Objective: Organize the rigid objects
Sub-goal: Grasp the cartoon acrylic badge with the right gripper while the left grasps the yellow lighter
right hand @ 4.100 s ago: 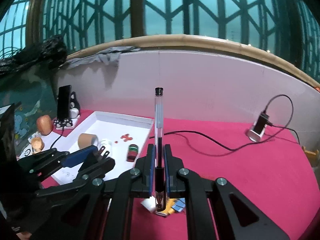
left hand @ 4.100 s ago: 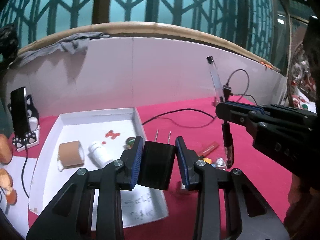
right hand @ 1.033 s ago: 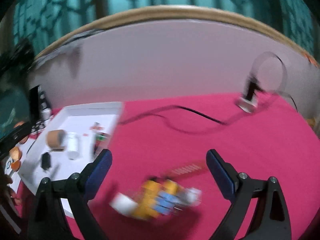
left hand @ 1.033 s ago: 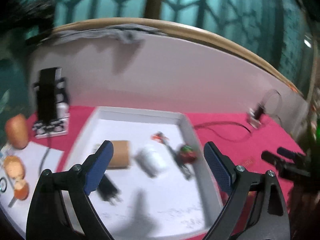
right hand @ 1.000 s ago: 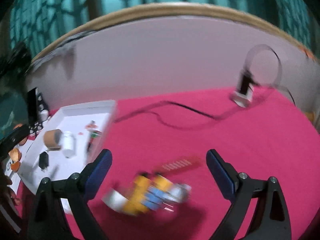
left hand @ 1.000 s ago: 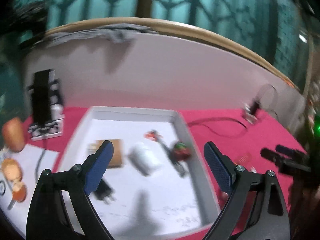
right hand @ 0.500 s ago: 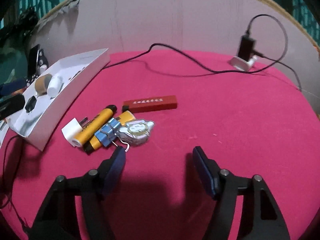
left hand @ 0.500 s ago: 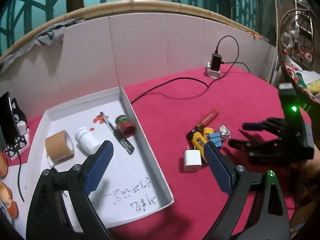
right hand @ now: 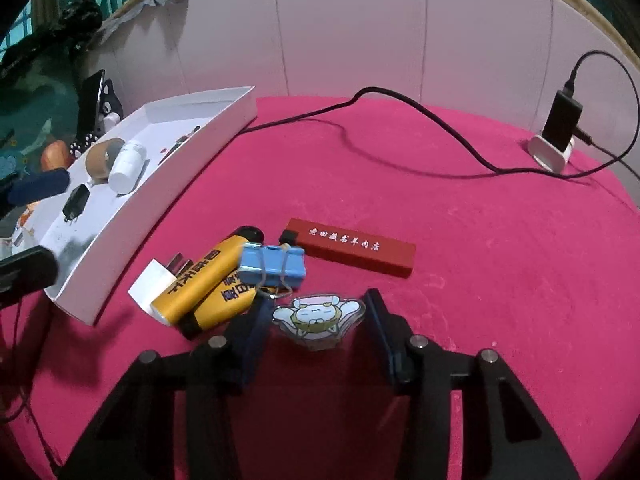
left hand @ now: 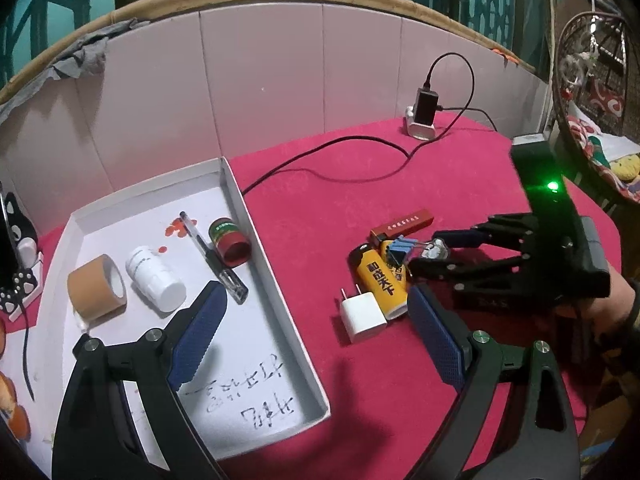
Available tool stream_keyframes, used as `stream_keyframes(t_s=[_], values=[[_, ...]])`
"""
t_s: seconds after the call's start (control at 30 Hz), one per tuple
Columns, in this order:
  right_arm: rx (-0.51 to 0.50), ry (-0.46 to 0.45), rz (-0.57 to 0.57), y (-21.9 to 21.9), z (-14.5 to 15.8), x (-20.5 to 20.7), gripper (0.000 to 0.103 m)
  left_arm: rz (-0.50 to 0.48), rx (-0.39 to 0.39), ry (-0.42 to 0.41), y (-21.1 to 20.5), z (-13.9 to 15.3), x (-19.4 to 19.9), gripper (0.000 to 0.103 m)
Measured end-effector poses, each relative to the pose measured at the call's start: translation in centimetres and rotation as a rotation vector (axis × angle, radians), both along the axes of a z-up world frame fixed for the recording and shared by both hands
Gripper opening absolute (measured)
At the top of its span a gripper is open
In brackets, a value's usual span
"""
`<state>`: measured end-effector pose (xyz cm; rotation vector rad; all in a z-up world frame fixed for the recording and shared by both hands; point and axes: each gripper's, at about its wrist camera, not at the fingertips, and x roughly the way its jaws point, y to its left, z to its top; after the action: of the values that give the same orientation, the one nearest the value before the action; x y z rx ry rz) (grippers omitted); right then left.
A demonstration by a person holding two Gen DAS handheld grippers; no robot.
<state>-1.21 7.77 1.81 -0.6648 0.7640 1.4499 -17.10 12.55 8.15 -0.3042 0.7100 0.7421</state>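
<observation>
On the red cloth lies a cluster: a white charger plug (left hand: pixel 362 316), two yellow lighters (left hand: pixel 380 280), a blue binder clip (right hand: pixel 272 266), a red bar (right hand: pixel 352 248) and a cartoon charm (right hand: pixel 318 316). My right gripper (right hand: pixel 316 316) stands low over the cloth with the charm between its closing jaws; slight gaps still show at the pads. My left gripper (left hand: pixel 314 296) hangs open and empty above the white tray's (left hand: pixel 276 292) right wall. The tray holds a tape roll (left hand: pixel 96 290), a white bottle (left hand: pixel 156 280), a pen (left hand: pixel 212 256), a red-lidded jar (left hand: pixel 230 240) and a black plug (right hand: pixel 76 202).
A black cable (left hand: pixel 340 148) runs across the cloth to a charging dock (left hand: pixel 424 120) at the back wall panels. A phone on a cat-shaped stand (left hand: pixel 16 248) sits left of the tray. A person's hand (left hand: pixel 600 304) holds the right gripper.
The black plug and the pen, held four seconds ago, now lie in the tray. The left gripper swung right off the tray. The right gripper sank onto the cluster and its jaws narrowed around the charm.
</observation>
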Motion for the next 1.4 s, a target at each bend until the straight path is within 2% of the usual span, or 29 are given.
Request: stream_keyframes(t_s=[0.17,0.3,0.33,0.37,0.43,0.63,0.73,0.77,0.8,0.83,0.87,0.9,0.97,1.03,1.23,1.33,1.4], values=[[0.009,-0.001,-0.101,-2.7,0.3,2.2,0.046,-0.047,-0.038,0.047,0.8,-0.5,1.8,0.092],[0.027,0.053,-0.218,-5.7,0.5,5.4,0.046,-0.107,-0.092,0.079,1.3,-1.1,4.5,0.092],[0.038,0.094,-0.233,-6.3,0.5,6.1,0.046,-0.118,-0.105,0.095,1.5,-1.4,5.5,0.088],[0.046,0.123,-0.239,-6.6,0.5,6.5,0.046,-0.124,-0.116,0.108,1.7,-1.7,6.3,0.073],[0.054,0.147,-0.244,-6.8,0.5,6.7,0.047,-0.123,-0.158,0.133,2.4,-2.4,7.9,0.059],[0.063,0.184,-0.246,-6.7,0.3,6.6,0.047,-0.076,-0.341,0.164,4.9,-5.2,10.0,0.059],[0.07,0.212,-0.248,-7.0,0.5,7.2,0.047,-0.079,-0.331,0.161,4.4,-5.3,10.1,0.059],[0.073,0.22,-0.249,-7.2,0.5,7.4,0.047,-0.086,-0.332,0.159,4.2,-5.2,10.1,0.054],[0.074,0.226,-0.25,-7.3,0.5,7.3,0.047,-0.102,-0.318,0.159,3.7,-5.1,10.1,0.045],[0.076,0.231,-0.251,-7.2,0.5,7.3,0.047,-0.127,-0.324,0.155,3.3,-5.0,10.0,0.03],[0.078,0.237,-0.253,-7.3,0.5,7.4,0.047,-0.159,-0.344,0.14,2.8,-5.1,10.0,0.023],[0.08,0.241,-0.255,-7.3,0.5,7.4,0.047,-0.187,-0.335,0.141,1.9,-5.0,9.9,0.023],[0.08,0.242,-0.258,-7.3,0.5,7.4,0.047,-0.216,-0.246,0.176,0.1,-4.8,9.9,0.022],[0.08,0.238,-0.262,-7.3,0.6,7.3,0.047,-0.216,-0.224,0.172,-0.6,-4.8,9.4,0.022],[0.087,0.238,-0.293,-7.7,0.7,7.5,0.047,-0.213,-0.274,0.055,-1.0,-3.9,7.3,0.022],[0.081,0.225,-0.293,-7.6,0.7,7.3,0.047,-0.209,-0.329,0.057,-1.1,-4.4,7.2,0.022],[0.078,0.212,-0.292,-7.5,0.7,7.1,0.047,-0.207,-0.336,0.053,-1.2,-4.3,7.1,0.022]])
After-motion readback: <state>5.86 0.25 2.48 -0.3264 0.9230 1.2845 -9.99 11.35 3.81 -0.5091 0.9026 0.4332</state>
